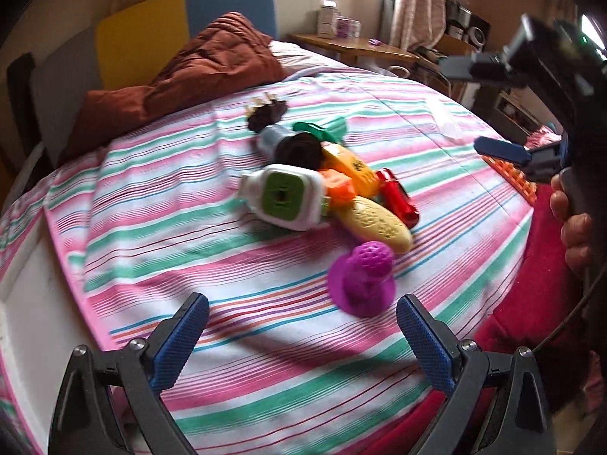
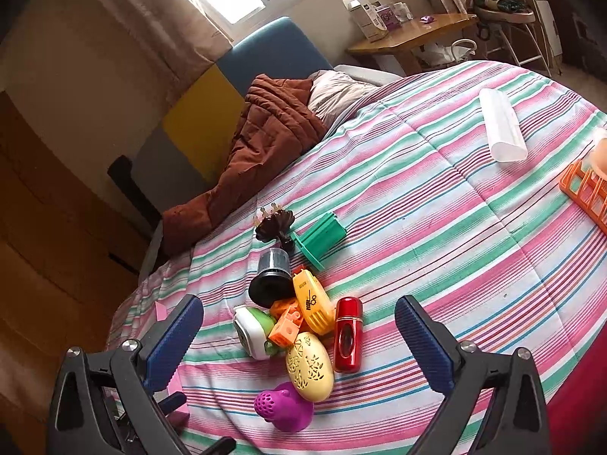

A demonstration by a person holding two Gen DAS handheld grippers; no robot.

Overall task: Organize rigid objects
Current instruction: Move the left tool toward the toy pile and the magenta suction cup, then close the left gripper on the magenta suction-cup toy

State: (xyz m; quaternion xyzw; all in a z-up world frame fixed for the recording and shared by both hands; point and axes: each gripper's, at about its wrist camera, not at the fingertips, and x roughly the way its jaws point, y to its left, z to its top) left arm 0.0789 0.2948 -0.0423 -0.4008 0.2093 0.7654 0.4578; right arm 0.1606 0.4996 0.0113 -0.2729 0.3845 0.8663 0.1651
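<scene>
Striped bedspread with a toy pile at centre; bare cloth surrounds it, bounded by the brown quilt and an orange rack at the far edge. My left gripper and right gripper hang above, jaws spread wide, holding nothing. Purple piece lies nearest me.

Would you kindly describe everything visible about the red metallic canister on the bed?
The red metallic canister is a glossy, rounded cylinder with a dark oval window along its side. It lies flat on the striped bedspread at the pile's right edge, beside the yellow plastic shaver-shaped case and the pale yellow perforated egg-shaped case. Neither gripper touches it.
</scene>
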